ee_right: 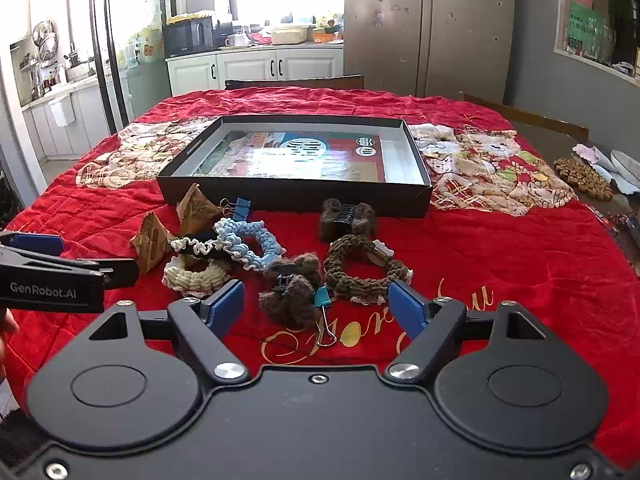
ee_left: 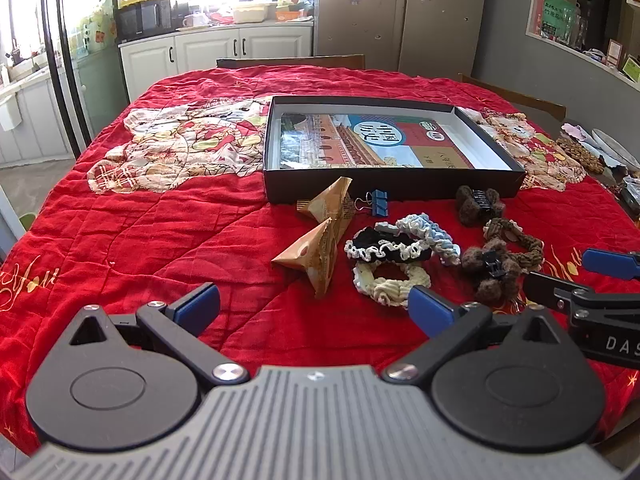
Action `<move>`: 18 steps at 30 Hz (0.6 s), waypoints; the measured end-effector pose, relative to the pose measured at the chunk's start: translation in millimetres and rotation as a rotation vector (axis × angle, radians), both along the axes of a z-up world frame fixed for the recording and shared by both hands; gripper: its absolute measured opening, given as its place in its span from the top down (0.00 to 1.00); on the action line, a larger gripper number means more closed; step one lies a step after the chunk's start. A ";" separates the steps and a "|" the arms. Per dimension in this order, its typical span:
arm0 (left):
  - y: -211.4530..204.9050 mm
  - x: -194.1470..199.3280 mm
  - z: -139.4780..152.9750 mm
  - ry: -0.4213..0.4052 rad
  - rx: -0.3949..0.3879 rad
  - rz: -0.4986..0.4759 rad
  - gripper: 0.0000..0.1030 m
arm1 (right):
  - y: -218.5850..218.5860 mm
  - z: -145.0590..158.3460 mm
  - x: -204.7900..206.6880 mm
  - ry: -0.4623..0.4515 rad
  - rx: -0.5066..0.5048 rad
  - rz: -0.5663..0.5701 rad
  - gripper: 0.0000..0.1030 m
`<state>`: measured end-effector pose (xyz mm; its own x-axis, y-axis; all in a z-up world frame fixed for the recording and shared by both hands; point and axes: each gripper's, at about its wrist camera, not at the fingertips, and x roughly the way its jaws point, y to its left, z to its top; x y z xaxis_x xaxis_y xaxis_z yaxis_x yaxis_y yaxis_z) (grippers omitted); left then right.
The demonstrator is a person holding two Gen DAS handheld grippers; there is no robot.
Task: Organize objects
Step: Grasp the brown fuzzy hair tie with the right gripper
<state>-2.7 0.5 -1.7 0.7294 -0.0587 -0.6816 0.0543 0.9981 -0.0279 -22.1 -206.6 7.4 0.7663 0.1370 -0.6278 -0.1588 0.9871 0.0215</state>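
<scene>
Red quilt (ee_left: 160, 240): covers the table. Black box (ee_left: 392, 188): open, a picture book lying flat inside. Hair ties (ee_left: 400, 248), fuzzy clips (ee_right: 292, 292), paper packets (ee_left: 320, 248), binder clips (ee_left: 380, 202): all loose, heaped just before the box. Left gripper (ee_left: 316, 306), right gripper (ee_right: 316, 304): jaws wide, empty. Risk (likely): ties overlap, so one pinch may drag a neighbour along.

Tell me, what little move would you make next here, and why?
Probably ease the right hand-held gripper forward and down onto the fuzzy brown hair claw just ahead of it. Both hand-held grippers stand open and empty, that claw lies nearest, almost between the right one's fingers, and the black box behind the pile holds only a book, so there seems room for the loose bits.
</scene>
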 end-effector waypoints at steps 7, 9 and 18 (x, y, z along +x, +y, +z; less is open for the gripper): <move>3.7 3.8 -3.6 -0.021 0.012 -0.017 0.00 | -0.4 -5.5 2.2 -0.028 -0.022 0.032 0.24; 5.6 5.4 -5.5 -0.037 0.005 -0.037 0.01 | -0.3 -9.2 3.5 -0.041 -0.032 0.058 0.25; 13.4 19.7 -20.2 -0.069 -0.045 -0.107 0.12 | 3.8 -28.4 10.3 -0.086 -0.039 0.161 0.43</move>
